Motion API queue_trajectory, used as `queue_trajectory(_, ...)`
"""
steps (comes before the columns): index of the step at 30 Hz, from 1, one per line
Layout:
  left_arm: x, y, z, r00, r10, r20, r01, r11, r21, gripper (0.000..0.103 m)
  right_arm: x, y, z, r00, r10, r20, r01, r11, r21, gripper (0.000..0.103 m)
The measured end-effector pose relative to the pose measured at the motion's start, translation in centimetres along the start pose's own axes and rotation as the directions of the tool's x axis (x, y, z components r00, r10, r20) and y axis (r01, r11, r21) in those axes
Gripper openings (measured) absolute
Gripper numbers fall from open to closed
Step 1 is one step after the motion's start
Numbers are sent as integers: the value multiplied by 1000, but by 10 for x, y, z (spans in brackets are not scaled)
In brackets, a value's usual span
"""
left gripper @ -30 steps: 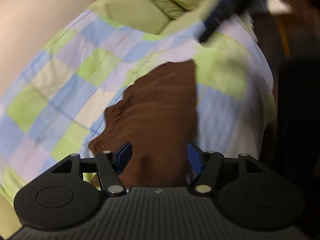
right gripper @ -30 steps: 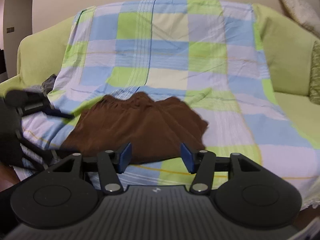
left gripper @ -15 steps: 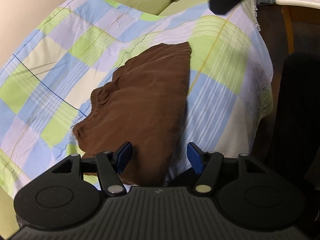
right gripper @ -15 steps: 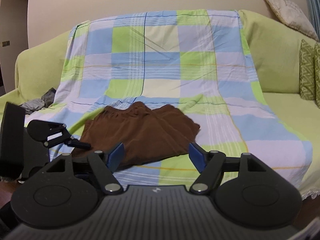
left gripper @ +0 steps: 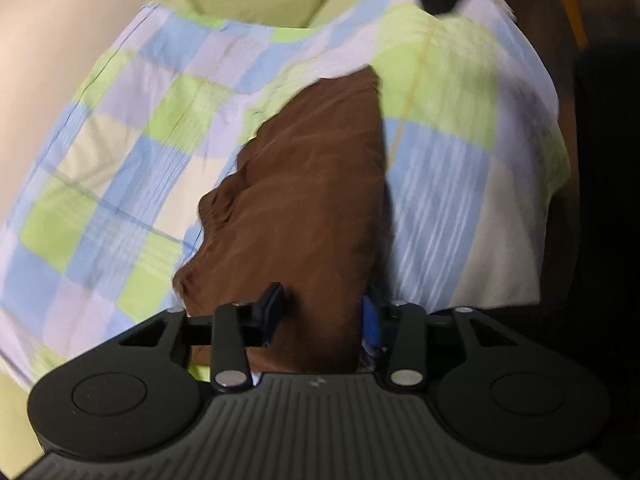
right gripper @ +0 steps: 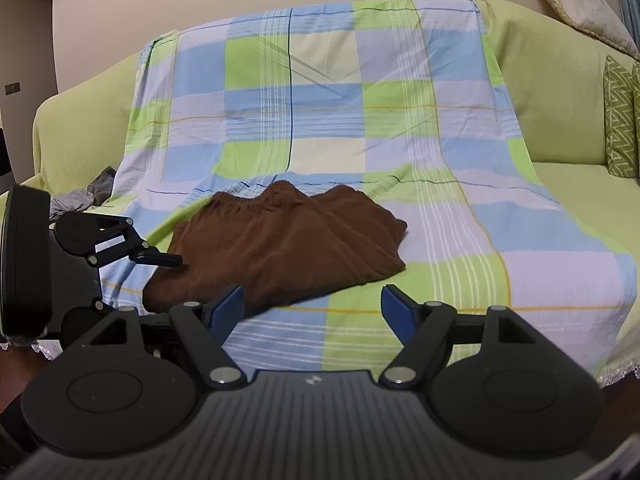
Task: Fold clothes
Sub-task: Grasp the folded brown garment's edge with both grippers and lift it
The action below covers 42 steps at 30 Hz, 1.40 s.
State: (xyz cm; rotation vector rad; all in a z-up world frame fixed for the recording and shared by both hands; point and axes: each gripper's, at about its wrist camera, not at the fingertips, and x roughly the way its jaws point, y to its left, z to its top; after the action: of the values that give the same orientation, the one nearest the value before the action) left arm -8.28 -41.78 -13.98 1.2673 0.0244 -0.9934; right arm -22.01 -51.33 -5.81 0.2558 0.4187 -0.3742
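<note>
The left wrist camera sits low at the left end of the brown shorts (left gripper: 304, 208), almost on top of them, looking along the front edge of the sofa's checked sheet (left gripper: 132, 168) toward the far cushions. The right wrist camera stands back from the sofa's (right gripper: 560, 92) front edge, facing its backrest squarely and tilted a little down. Both views share the shorts and the sheet; the right view also catches the left hand-held gripper (right gripper: 160, 258) at the shorts' left end.
</note>
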Motion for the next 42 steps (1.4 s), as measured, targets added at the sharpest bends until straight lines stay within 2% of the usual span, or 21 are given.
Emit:
queue_trajectory(4,13,-8,5,999,35,11,-36,998,55,48,6,0,-3,1000,1,-12,-1,1000,-8,73)
queue_trajectory(5,14,-6,6,1000,15,4,-15,999,46,40,7,0,-4,1000,1,-15,-2,1000,-10,73)
queue_trajectory(7,10,9,3,1000,-19,1,19,1000,21,32,10,0,-4,1000,3,-22,-3,1000,-17,73)
queue_trajectory(8,7,18,1,999,-32,2,32,999,10,24,11,1,-3,1000,4,-26,-4,1000,-22,73)
queue_trajectory(10,1,35,-3,998,-59,5,59,998,-14,21,14,2,-2,999,7,-33,-9,999,-43,73)
queue_trajectory(13,-10,62,-14,995,-93,28,93,996,-11,20,22,8,1,999,21,-47,-27,989,-148,73)
queue_trajectory(16,-12,78,-32,995,-98,20,98,995,-12,20,35,17,4,997,33,-67,-52,953,-300,73)
queue_trajectory(19,-4,86,-39,989,-150,11,150,984,-92,20,55,32,3,996,49,-79,-80,885,-458,73)
queue_trajectory(22,-2,91,-38,985,-172,27,174,973,-152,20,76,53,-2,994,66,-91,-109,778,-619,72)
queue_trajectory(27,-3,98,-41,984,-177,33,180,973,-143,20,100,93,-17,994,99,-43,-87,501,-861,70)
queue_trajectory(28,-3,99,-42,984,-177,32,179,974,-139,20,105,100,-18,994,102,-31,-74,446,-892,67)
queue_trajectory(29,-3,99,-44,984,-176,31,179,975,-135,20,110,104,-19,994,103,-26,-66,410,-910,60)
queue_trajectory(30,-4,98,-45,984,-175,30,178,975,-130,20,115,104,-19,995,98,-23,-59,378,-924,46)
queue_trajectory(31,-5,95,-47,984,-175,28,177,976,-125,20,119,101,-18,996,86,-18,-47,356,-933,37)
queue_trajectory(32,-5,93,-48,984,-176,28,178,976,-124,20,123,98,-18,997,74,-12,-36,333,-942,20)
queue_trajectory(33,-4,89,-49,983,-179,29,181,975,-127,20,126,95,-17,998,63,-8,-28,316,-948,16)
queue_trajectory(36,2,71,-48,987,-157,17,158,982,-101,22,133,83,-10,999,37,-26,-37,342,-939,14)
queue_trajectory(38,6,57,-47,994,-112,-2,111,992,-56,32,136,85,-13,999,26,-41,-47,327,-944,12)
queue_trajectory(39,7,49,-46,996,-89,-9,89,996,-27,33,136,87,-13,999,24,-41,-47,337,-940,11)
queue_trajectory(41,9,33,-47,999,-35,-16,36,998,55,43,135,89,-11,998,21,-52,-56,351,-935,8)
queue_trajectory(42,10,28,-47,1000,-11,-18,13,996,87,43,135,91,-10,998,18,-55,-58,362,-930,7)
